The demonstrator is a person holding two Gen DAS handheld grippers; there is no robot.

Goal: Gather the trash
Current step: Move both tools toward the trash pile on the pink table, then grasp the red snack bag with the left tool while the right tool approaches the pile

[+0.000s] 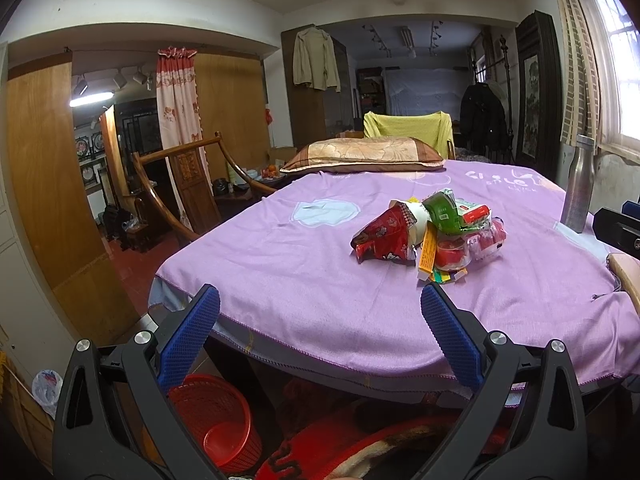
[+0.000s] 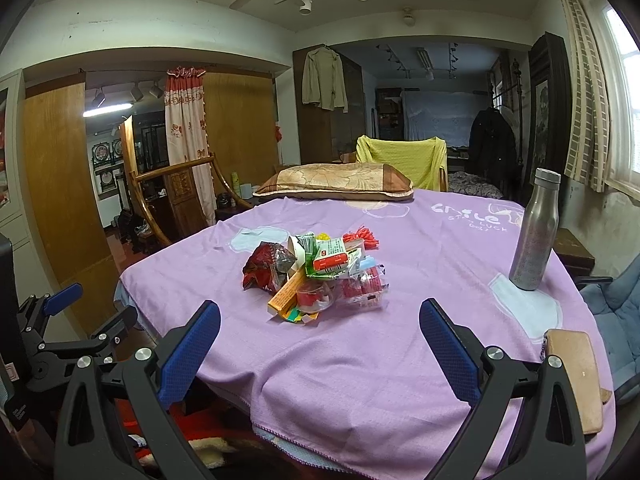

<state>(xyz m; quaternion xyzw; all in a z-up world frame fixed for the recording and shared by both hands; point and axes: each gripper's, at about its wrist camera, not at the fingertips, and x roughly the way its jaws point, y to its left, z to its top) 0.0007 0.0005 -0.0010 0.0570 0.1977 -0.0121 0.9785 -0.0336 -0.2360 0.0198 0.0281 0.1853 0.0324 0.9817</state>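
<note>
Both grippers point slightly downward over the near edge of the purple cloth [image 2: 360,360], jaws spread wide and empty: the left gripper [image 1: 320,320] at the near-left corner above a red basket [image 1: 216,420], the right gripper [image 2: 320,332] beside it. Farther in, mid-cloth, lies the trash pile [image 2: 316,276], with a steel bottle [image 2: 534,232] standing to its right.

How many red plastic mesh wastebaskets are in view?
1. The red plastic mesh wastebasket stands on the floor below the purple-covered table's near-left edge; others may be hidden under it.
</note>
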